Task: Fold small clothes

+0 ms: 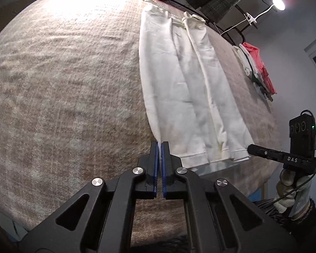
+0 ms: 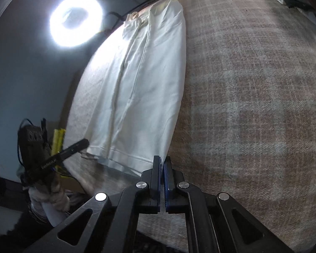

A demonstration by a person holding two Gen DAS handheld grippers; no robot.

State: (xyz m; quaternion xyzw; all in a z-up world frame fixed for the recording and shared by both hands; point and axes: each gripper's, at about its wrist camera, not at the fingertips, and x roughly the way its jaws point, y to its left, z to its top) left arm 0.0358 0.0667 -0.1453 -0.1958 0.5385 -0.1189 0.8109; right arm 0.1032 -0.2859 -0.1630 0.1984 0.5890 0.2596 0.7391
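White cotton shorts (image 1: 185, 88) lie flat on brown woven blanket (image 1: 63, 80), hem at 6 o'clock. Left gripper (image 1: 159, 145) and right gripper (image 2: 162, 160) pinch hem corners. No cross fold made yet; folded pile (image 1: 257, 67) at 2 o'clock.

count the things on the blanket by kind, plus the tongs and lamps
white garment, laid flat: 1
stack of folded clothes: 1
tongs, left and right, each shut on a near corner of the garment: 2
lamps, ring lamp and clip lamp: 2
total: 6
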